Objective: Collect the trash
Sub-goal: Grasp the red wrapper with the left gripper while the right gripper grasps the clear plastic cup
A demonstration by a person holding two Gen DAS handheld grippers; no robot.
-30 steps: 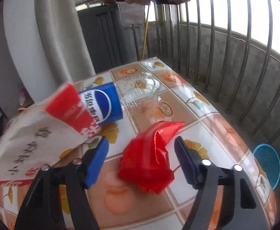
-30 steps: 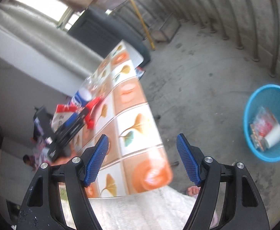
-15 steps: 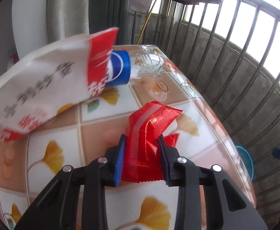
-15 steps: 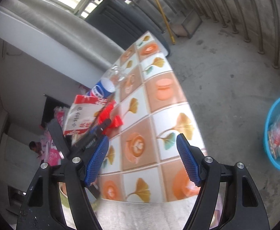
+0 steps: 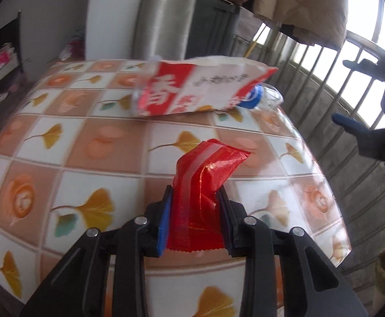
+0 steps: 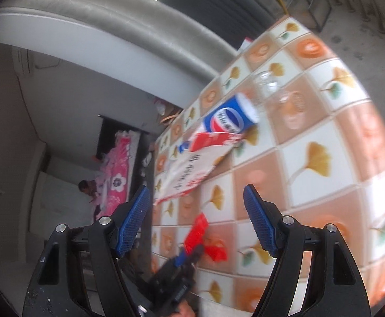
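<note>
I had just closed my left gripper [image 5: 195, 216] on the red wrapper [image 5: 204, 185], which a second before had been lying loose on the tiled tabletop [image 5: 92, 142] between wide-apart jaws; now both blue pads pressed its sides and its crumpled upper end stuck out past the fingertips, leaning to the right. From the right wrist view I could see the same wrapper [image 6: 200, 235] pinched in that tool low in the frame, over the near part of the table, though I could not tell from either view whether its lower edge was touching the cloth. My right gripper [image 6: 196, 222] was spread wide with nothing between its jaws, and its view had swung away from the floor, where the blue basket had been in sight, to the tabletop. Still lying further back were the red-and-white paper bag [image 5: 203, 92] and, touching it and partly under it, the clear bottle with the blue label [image 6: 232, 117]. I judged that this meant one piece of trash was secured and ready to be carried off the table, with at least two more to collect afterwards. The wrapper looked thin and slippery, so I reckoned a quick swing could let it slide out of the pads.
</note>
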